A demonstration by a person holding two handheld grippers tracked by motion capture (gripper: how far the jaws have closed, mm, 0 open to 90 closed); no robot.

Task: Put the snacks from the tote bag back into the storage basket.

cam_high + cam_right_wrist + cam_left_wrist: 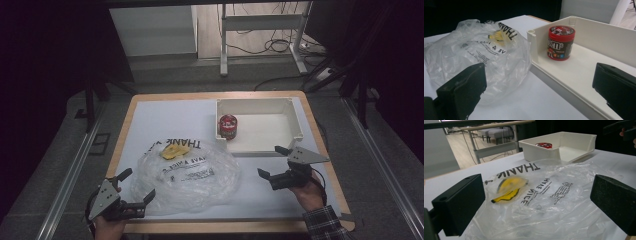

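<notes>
Both grippers wait with jaws apart and empty. The plastic bag [185, 172] lies just ahead of the left gripper [134, 187]; the candy jar [560, 42] stands in the white tray [584, 72], beyond the right gripper [274, 162]. Probably the bagging is about to begin: next, the left jaws must pinch the bag edge

"THANK" on bag [544, 192], "m&m's" jar [560, 43] (red lid)

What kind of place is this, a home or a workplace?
Probably a lab or office room set up for recording, not a home. The work table stands among dark curtains, loose cables lie on the floor behind it, and a height-adjustable desk frame stands beyond.
</notes>
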